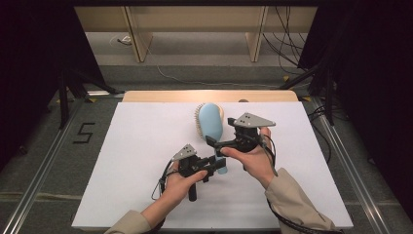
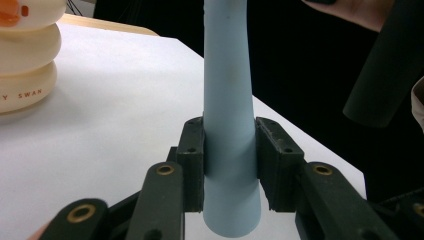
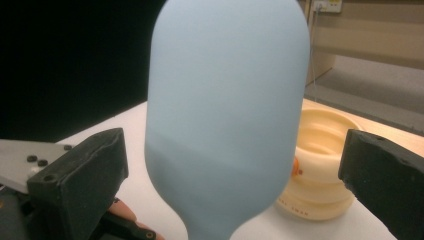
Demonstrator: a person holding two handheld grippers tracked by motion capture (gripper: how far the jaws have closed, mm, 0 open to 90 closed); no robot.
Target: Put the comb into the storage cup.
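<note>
My left gripper (image 2: 230, 175) is clamped on the narrow handle of the pale blue hairbrush (image 1: 212, 127), its two black pads pressing either side just above the flared butt end, as the left gripper view makes plain; that is as tight as these jaws go, and the handle fills the gap. My right gripper (image 3: 235, 170) stands wide open, its pads set well off to either side of the brush's broad oval back with daylight on both flanks, so it grips nothing. In the high view the brush is held up off the white table (image 1: 141, 161), head pointing away from me with the bristles facing the far left, between my two hands. I judge it to be a light, rigid plastic piece with a smooth, matte and rather slippery skin, so a hold on the tapered handle could creep toward the thin part; the flare at the butt should stop it sliding out. The wide head is too broad and rounded for a sure pinch, so I would take the neck where the head narrows, and keep off the bristles, which would bend. Beyond the brush sits a cream ringed swan toy (image 3: 320, 165) on the table, near the head.
</note>
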